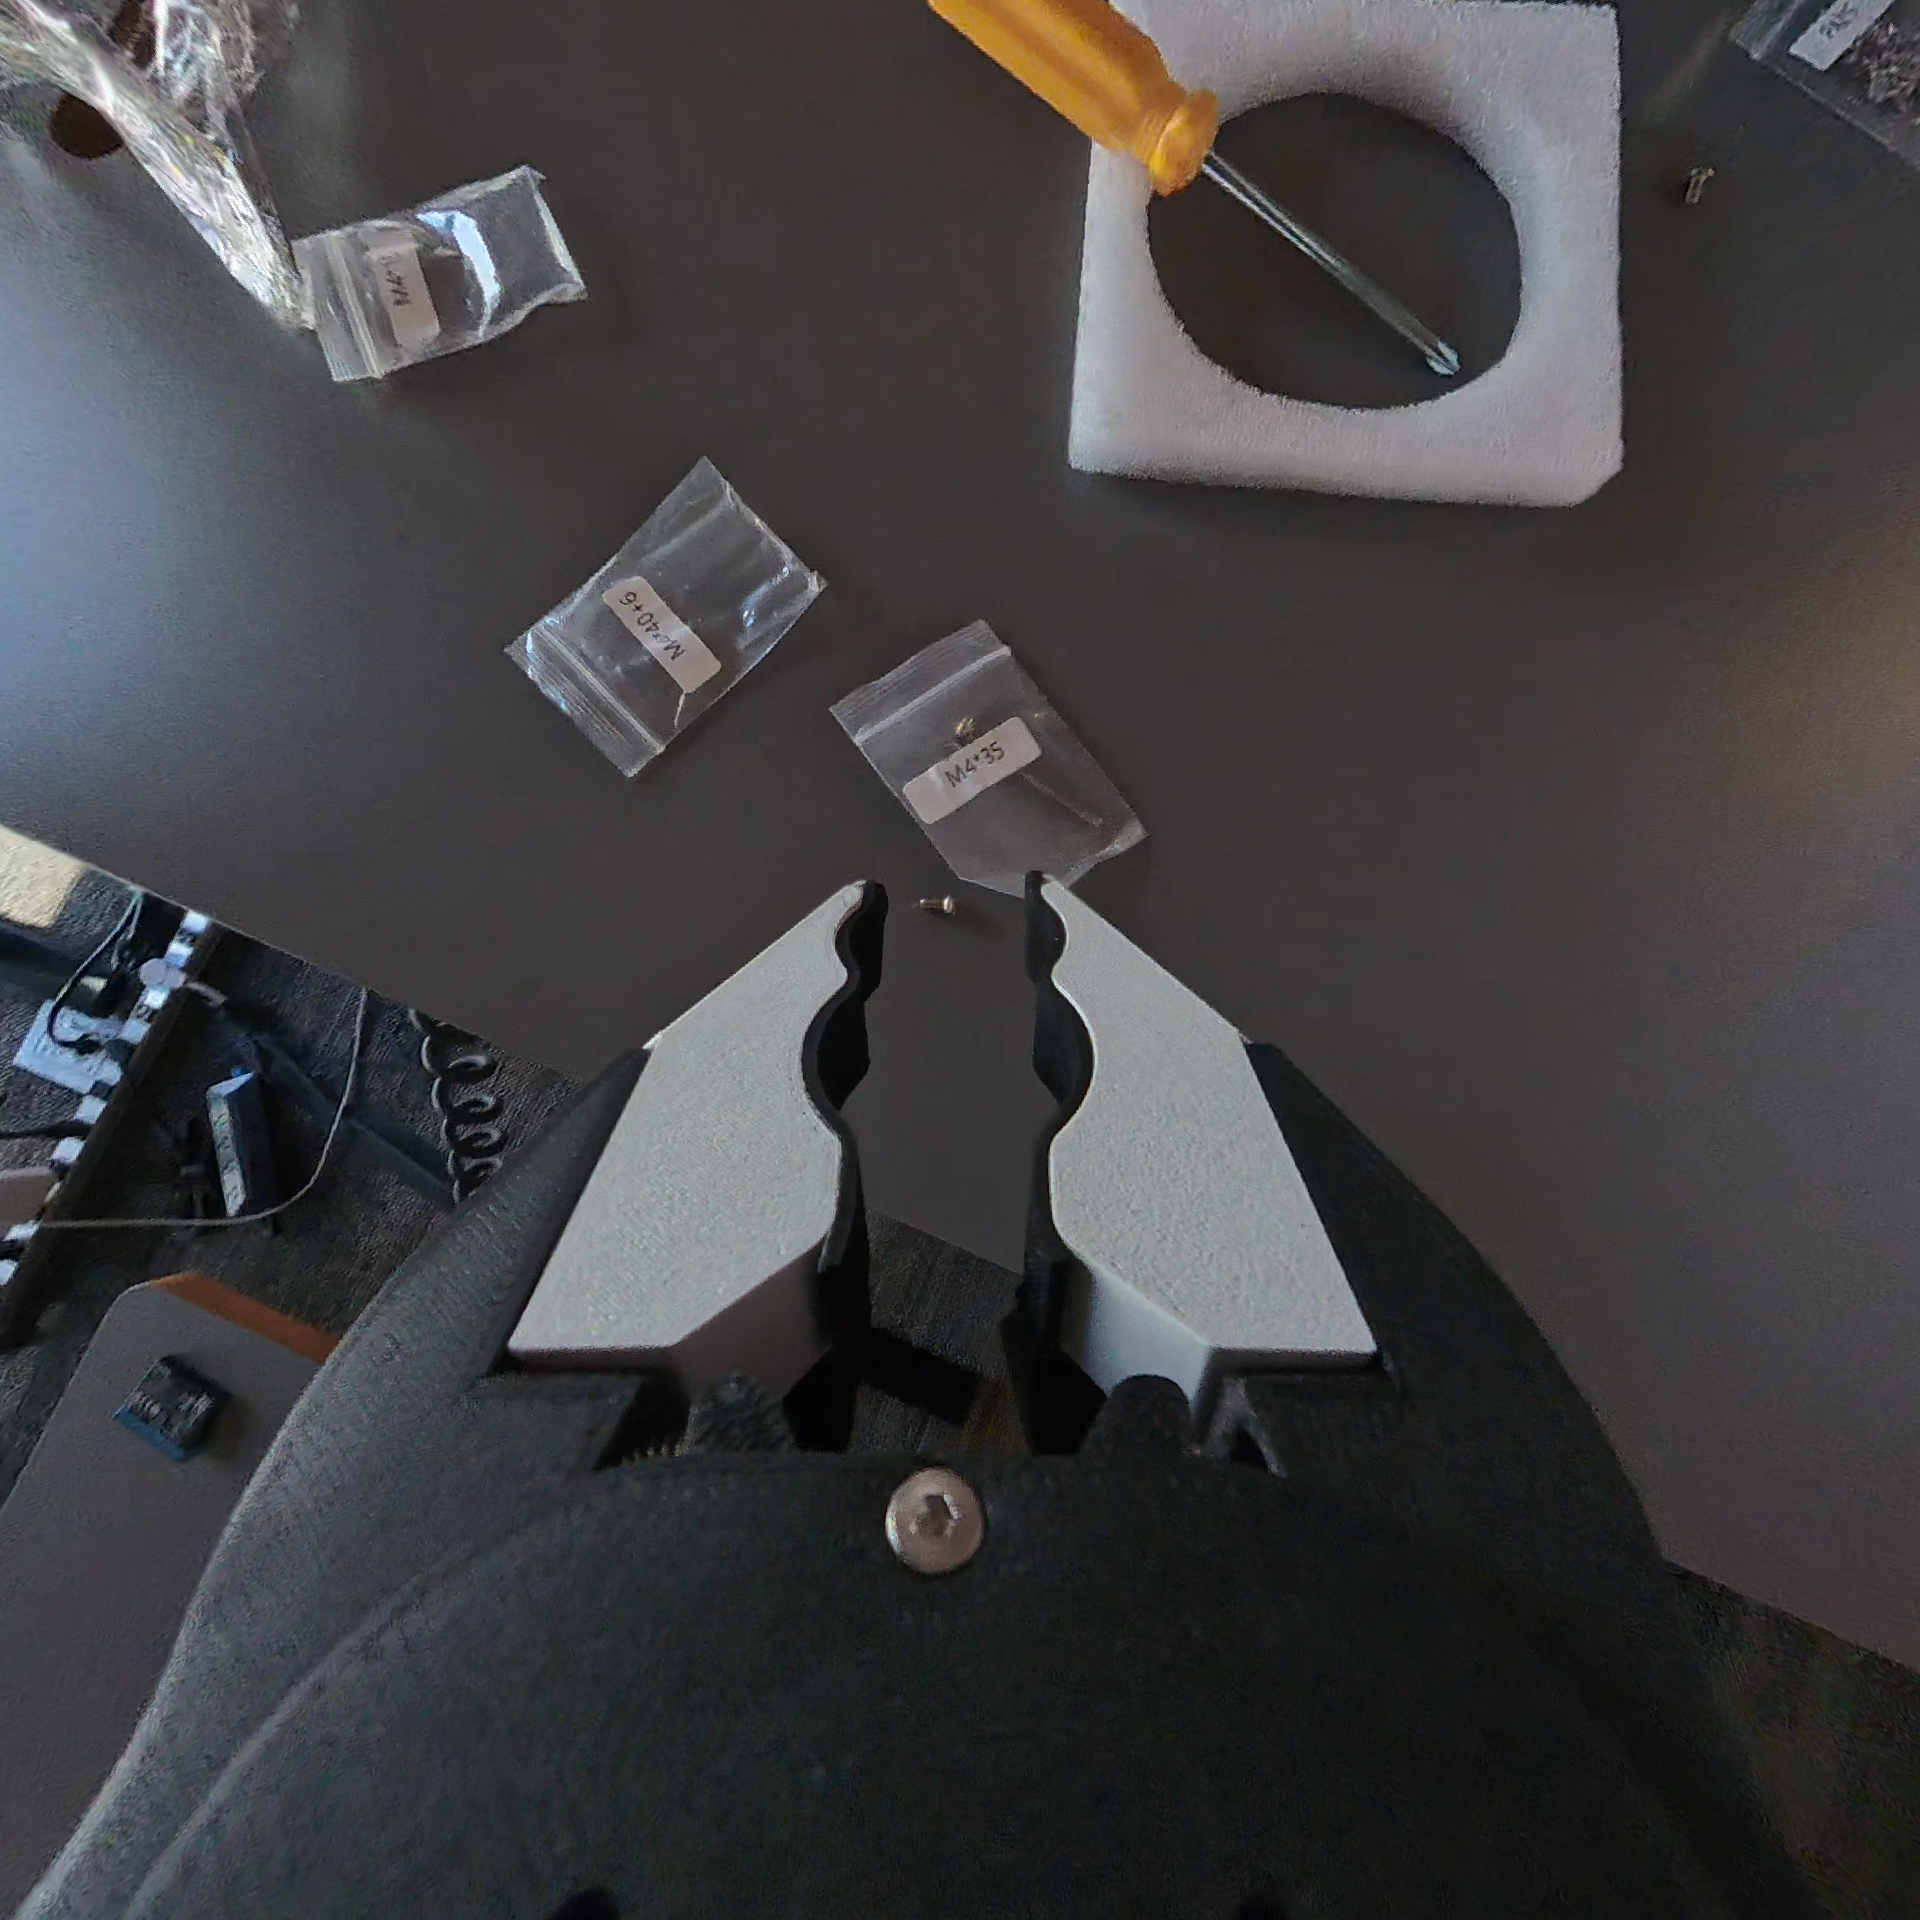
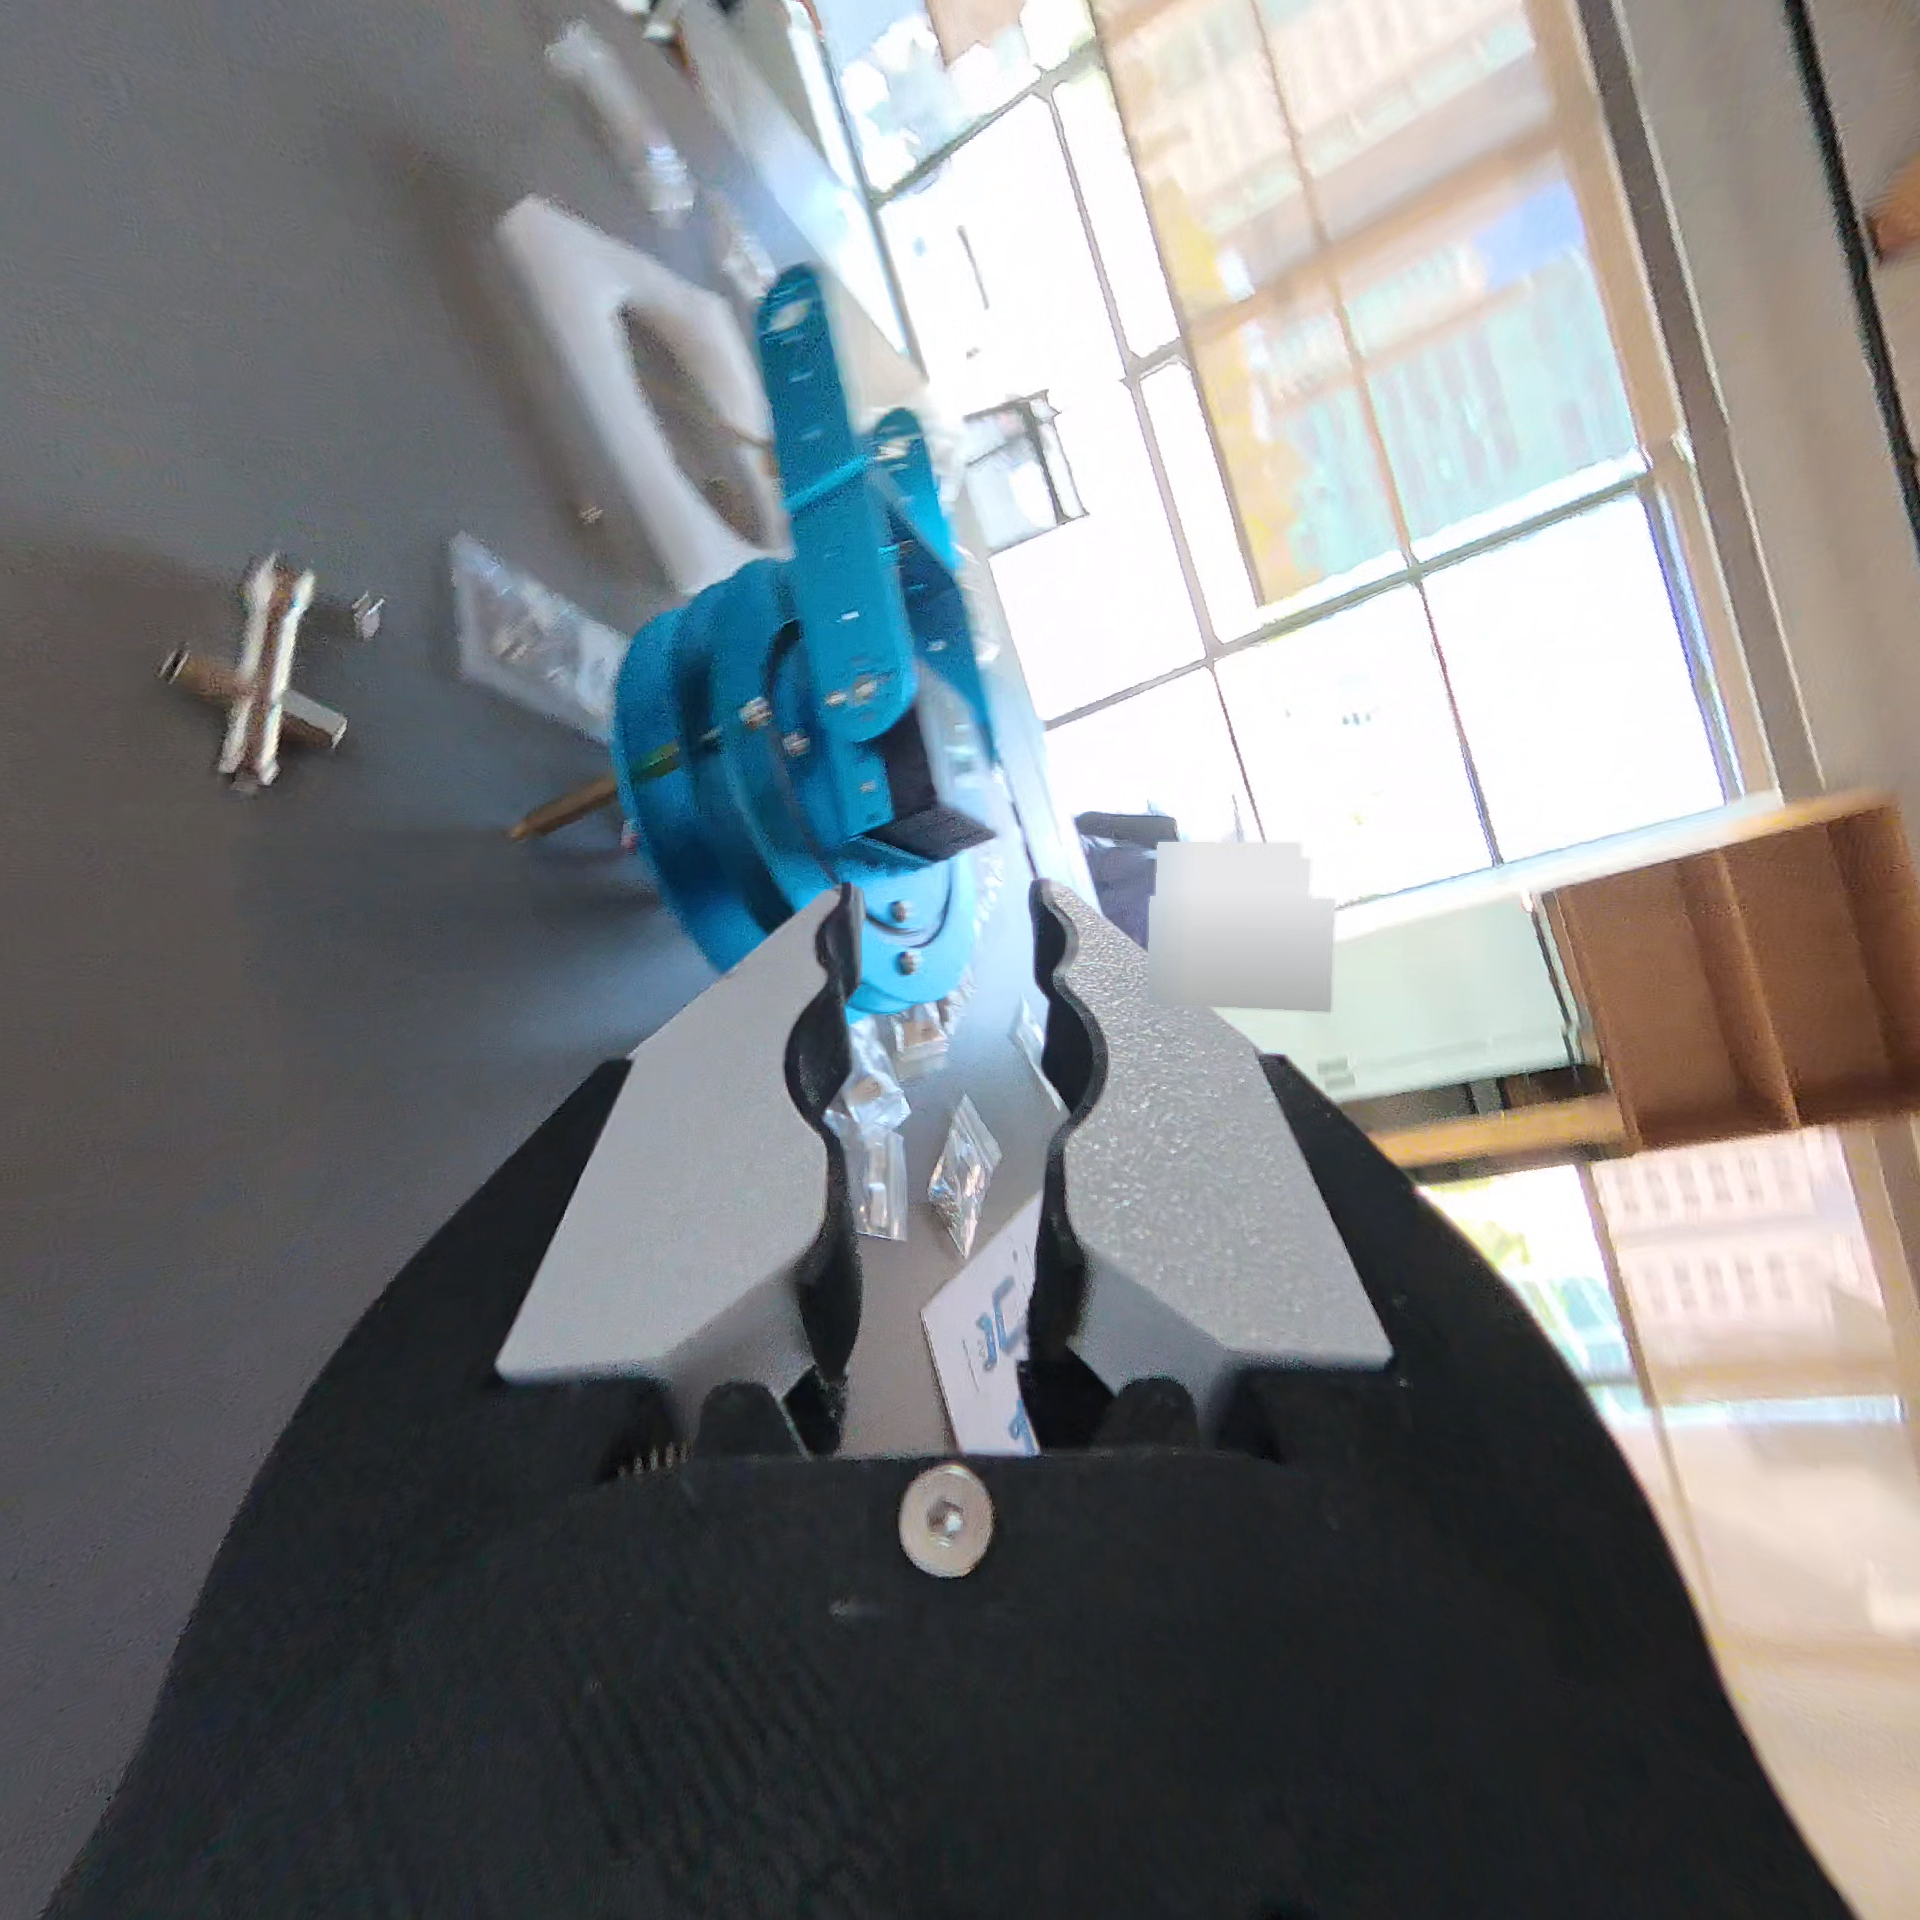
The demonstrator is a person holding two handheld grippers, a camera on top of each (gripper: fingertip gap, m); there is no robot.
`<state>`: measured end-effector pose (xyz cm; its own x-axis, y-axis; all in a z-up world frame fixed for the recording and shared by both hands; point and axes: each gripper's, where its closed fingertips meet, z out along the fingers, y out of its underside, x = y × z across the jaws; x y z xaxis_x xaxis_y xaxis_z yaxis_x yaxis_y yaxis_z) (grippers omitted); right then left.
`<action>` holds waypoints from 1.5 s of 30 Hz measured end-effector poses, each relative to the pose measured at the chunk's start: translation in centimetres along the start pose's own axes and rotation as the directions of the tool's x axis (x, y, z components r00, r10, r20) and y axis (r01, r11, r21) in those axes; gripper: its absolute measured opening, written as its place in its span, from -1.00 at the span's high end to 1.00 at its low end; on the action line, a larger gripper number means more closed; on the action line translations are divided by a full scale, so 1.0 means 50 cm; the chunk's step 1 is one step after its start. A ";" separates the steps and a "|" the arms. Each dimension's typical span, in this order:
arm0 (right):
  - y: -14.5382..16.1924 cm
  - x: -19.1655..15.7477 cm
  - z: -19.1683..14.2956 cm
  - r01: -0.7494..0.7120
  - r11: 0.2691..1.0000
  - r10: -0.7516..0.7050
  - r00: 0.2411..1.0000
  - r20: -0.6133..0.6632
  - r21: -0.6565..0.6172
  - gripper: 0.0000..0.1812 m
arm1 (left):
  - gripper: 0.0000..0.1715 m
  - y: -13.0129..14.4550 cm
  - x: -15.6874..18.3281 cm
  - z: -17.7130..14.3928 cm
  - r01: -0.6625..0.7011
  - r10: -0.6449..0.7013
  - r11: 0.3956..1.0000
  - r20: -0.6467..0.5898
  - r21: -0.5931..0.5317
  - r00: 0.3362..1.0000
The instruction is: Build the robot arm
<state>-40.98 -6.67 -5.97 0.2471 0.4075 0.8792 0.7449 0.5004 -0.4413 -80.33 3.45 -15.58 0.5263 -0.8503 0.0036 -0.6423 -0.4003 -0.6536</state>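
Note:
My left gripper point(image 1: 954, 902) is open and empty, low over a dark grey table point(image 1: 1455, 831). A tiny loose screw point(image 1: 940, 907) lies just between its fingertips. A small clear labelled bag with a long screw point(image 1: 987, 774) lies just beyond the right fingertip. My right gripper point(image 2: 940, 914) is open and empty, tilted sideways. Right in front of its tips stands a blue metal assembly of round plates and slotted bars point(image 2: 821, 665) with a brass rod point(image 2: 566, 805) sticking out. Whether the left finger point(image 2: 707, 1153) touches the assembly, I cannot tell.
A second clear bag point(image 1: 665, 618) and a third point(image 1: 447, 275) lie farther left. An orange-handled screwdriver point(image 1: 1143, 99) rests across a white foam square with a round hole point(image 1: 1351, 436). A metal cross wrench point(image 2: 260, 686), several small bags point(image 2: 914, 1143) and a white card point(image 2: 987, 1351) lie on the table. There is about 45 cm between the tips of the two grippers. To the metal cross wrench point(image 2: 260, 686): right tips about 12 cm, left tips about 35 cm.

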 end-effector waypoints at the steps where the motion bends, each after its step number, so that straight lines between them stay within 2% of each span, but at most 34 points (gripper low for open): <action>1: -0.008 0.018 -0.007 -0.037 0.999 0.036 0.999 -0.036 -0.023 0.66 | 0.70 0.006 -0.004 0.005 0.003 -0.002 1.000 -0.023 0.014 1.000; 6: -0.038 0.057 -0.009 -0.146 0.982 0.131 0.983 -0.127 -0.120 0.65 | 0.73 0.006 -0.002 0.008 0.052 -0.030 0.991 -0.179 0.124 0.983; 11: -0.075 0.061 0.007 -0.150 0.976 0.126 0.980 -0.153 -0.160 0.65 | 0.77 0.011 -0.011 0.013 -0.043 0.074 0.986 -0.192 0.163 0.978; 19: -0.089 0.071 0.012 -0.159 0.969 0.126 0.976 -0.176 -0.190 0.67 | 0.81 0.015 -0.005 0.022 -0.069 0.111 0.981 -0.236 0.179 0.965; 39: -0.068 0.078 0.003 -0.159 0.960 0.114 0.974 -0.197 -0.230 0.72 | 0.93 0.016 -0.001 0.025 -0.190 0.221 0.961 -0.149 0.199 0.964; 45: -0.066 0.076 0.003 -0.164 0.960 0.119 0.973 -0.198 -0.227 0.73 | 0.94 0.014 -0.002 0.020 -0.181 0.213 0.958 -0.129 0.224 0.968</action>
<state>-42.58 -6.65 -1.21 0.4521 0.3049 0.8382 0.8150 0.2406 -0.5271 -80.27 3.60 -16.76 0.3009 -0.9529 -0.0385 -0.5856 -0.1528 -0.7961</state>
